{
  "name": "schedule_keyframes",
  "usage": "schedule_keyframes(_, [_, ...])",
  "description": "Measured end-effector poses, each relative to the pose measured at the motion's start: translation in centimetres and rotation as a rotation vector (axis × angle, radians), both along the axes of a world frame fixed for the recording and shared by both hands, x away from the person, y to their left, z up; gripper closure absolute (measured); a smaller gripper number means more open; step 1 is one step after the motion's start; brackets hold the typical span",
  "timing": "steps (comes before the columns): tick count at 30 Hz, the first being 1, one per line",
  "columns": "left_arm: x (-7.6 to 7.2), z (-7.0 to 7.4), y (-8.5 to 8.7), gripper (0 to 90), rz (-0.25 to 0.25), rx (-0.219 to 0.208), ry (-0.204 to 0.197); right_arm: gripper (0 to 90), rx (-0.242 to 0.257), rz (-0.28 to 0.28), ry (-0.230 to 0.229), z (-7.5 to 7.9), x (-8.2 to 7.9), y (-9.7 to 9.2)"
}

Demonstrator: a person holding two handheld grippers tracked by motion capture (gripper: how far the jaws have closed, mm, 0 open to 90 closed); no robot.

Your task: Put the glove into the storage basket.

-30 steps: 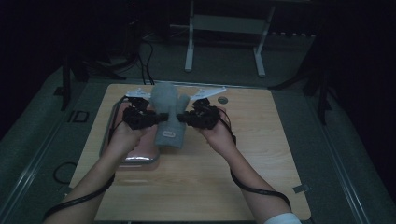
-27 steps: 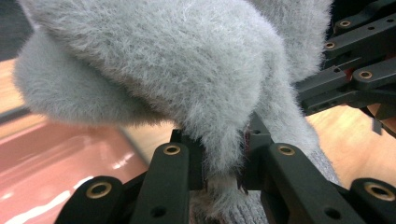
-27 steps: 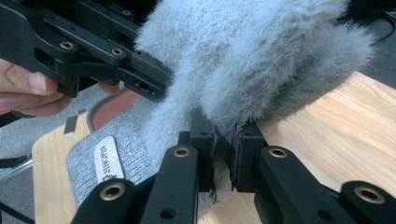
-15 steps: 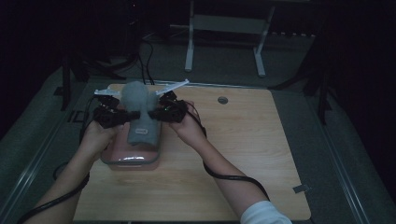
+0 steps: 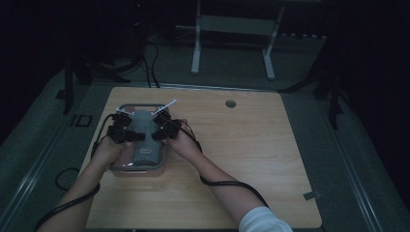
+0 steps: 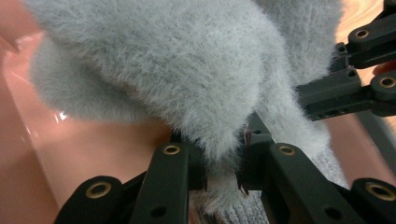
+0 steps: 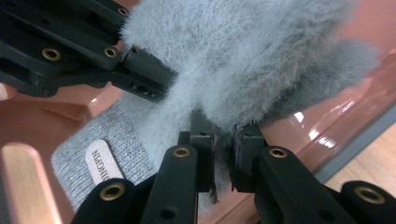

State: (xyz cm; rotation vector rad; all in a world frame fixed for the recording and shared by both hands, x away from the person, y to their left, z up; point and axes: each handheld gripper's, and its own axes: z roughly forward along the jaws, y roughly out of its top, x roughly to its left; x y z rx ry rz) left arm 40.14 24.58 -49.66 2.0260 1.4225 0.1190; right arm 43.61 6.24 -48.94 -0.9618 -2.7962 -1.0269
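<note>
A grey fuzzy knit garment (image 5: 143,129) hangs between my two grippers and reaches down into a clear pink container (image 5: 123,107) at the table's left. My left gripper (image 5: 127,136) is shut on a fold of its edge (image 6: 224,168). On the opposite side my right gripper (image 5: 158,131) pinches the fluffy fabric (image 7: 222,158). The garment (image 6: 187,70) bulges above the container's pink floor (image 6: 93,149). A ribbed cuff with a white label (image 7: 100,161) lies low in the container. In the right gripper view the left gripper (image 7: 93,51) faces mine across the garment (image 7: 243,56).
The wooden table (image 5: 251,145) is bare to the right of the container, apart from a round grommet hole (image 5: 230,103) near its far edge. A white stand (image 5: 232,43) and cables lie on the dark floor beyond. The container's wall (image 7: 327,135) rises close to my right jaws.
Both hands carried the garment from the table's middle to the left and down, so it now sits low over and into the pink container. Both grips stayed closed.
</note>
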Motion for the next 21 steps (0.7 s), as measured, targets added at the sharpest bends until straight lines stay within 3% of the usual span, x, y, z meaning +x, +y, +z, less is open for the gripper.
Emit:
schedule_keyframes(7, [1.1,-1.0,-0.4,76.9,0.018,0.048,0.048,81.3,-0.061,-0.021,0.002,-1.0,0.5,0.9])
schedule_keyframes(12, [1.3,-1.6,-0.6,75.7,0.020,0.071,0.062,78.3,-0.066,-0.022,0.014,-1.1,0.8,1.1])
schedule_keyframes(14, [1.5,-1.9,-0.7,75.0,0.021,0.096,0.065,72.3,-0.070,-0.011,0.011,-1.0,0.8,1.3])
schedule_keyframes(19, [1.6,-2.1,-0.9,73.7,0.022,0.103,0.068,65.7,-0.043,-0.001,0.001,-0.1,0.8,0.7])
schedule_keyframes(21, [1.6,-2.3,-0.9,72.0,0.025,0.106,0.067,59.5,0.003,0.007,-0.013,0.8,0.9,-0.2])
